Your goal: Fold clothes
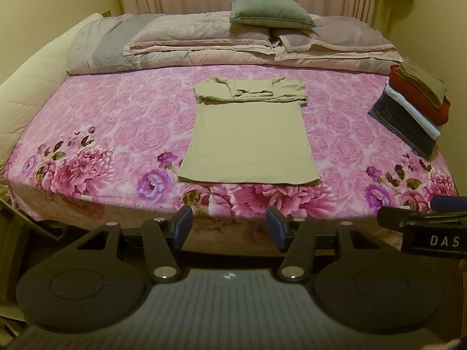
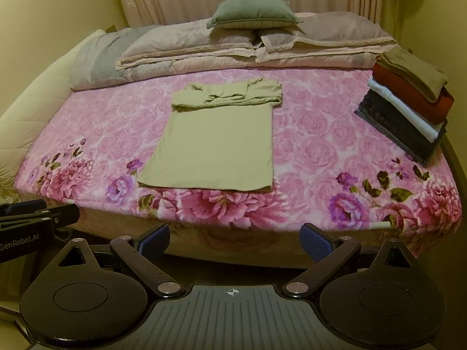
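Note:
A beige shirt (image 1: 248,143) (image 2: 216,148) lies flat in the middle of the pink floral bed (image 1: 116,134) (image 2: 321,145), its sleeves folded in across the top into a long rectangle. My left gripper (image 1: 229,227) hangs off the near edge of the bed, below the shirt's hem, open with nothing between its blue pads. My right gripper (image 2: 235,240) is held beside it, also short of the bed, open and empty. Part of the right gripper (image 1: 423,224) shows at the right of the left wrist view, and the left gripper's body (image 2: 38,218) at the left of the right wrist view.
A stack of folded clothes (image 1: 414,108) (image 2: 408,105), brown on top, then red, white and dark, sits at the bed's right edge. Folded quilts (image 1: 204,46) and a green cushion (image 1: 268,11) line the far side. A padded headboard (image 1: 32,87) runs along the left.

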`<state>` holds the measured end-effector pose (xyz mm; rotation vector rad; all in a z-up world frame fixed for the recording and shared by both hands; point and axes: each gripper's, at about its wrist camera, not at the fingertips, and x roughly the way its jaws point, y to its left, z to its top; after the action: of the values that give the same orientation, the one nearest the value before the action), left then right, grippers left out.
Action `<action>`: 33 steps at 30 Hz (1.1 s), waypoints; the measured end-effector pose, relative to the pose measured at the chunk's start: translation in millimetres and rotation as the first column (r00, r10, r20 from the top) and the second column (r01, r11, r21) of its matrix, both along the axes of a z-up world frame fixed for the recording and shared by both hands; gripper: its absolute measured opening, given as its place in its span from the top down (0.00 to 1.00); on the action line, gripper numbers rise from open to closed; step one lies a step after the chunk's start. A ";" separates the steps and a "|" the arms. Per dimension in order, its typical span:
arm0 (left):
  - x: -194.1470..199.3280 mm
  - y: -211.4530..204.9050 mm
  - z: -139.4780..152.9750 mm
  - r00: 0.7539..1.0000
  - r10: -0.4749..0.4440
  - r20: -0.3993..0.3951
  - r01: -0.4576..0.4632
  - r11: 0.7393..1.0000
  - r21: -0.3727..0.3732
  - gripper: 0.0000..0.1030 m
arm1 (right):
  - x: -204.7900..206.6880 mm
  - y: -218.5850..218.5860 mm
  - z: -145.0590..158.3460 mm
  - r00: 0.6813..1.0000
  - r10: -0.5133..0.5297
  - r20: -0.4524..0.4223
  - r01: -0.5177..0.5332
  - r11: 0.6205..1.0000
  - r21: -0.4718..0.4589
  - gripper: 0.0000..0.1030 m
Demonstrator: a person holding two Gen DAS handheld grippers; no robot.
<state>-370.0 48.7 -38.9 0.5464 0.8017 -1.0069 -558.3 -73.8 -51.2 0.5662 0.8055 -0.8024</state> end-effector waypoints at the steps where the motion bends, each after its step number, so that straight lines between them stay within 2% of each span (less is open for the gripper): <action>1: -0.3 -0.2 -0.3 1.000 0.001 0.000 -0.001 1.000 0.001 0.50 | -0.1 -0.4 -0.3 1.000 0.001 0.000 -0.001 1.000 0.001 0.05; 17: -2.2 -21.5 -15.3 1.000 0.007 -0.008 -0.007 1.000 0.024 0.48 | -1.7 -19.2 -9.7 1.000 -0.009 0.003 0.009 1.000 0.018 0.05; 27: 10.6 -31.3 -15.3 0.999 0.034 -0.005 -0.034 0.999 0.035 0.47 | 9.7 -28.6 -10.6 1.000 0.009 0.000 -0.009 1.000 0.016 0.05; 33: 25.6 -40.4 -25.8 0.999 0.029 -0.024 -0.027 0.998 0.058 0.47 | 21.0 -36.2 -18.2 1.000 -0.001 -0.014 0.002 0.999 0.043 0.05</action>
<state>-344.4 8.3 -64.7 0.5713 0.8609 -0.9688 -537.3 -110.0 -69.4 0.5995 0.8368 -0.7927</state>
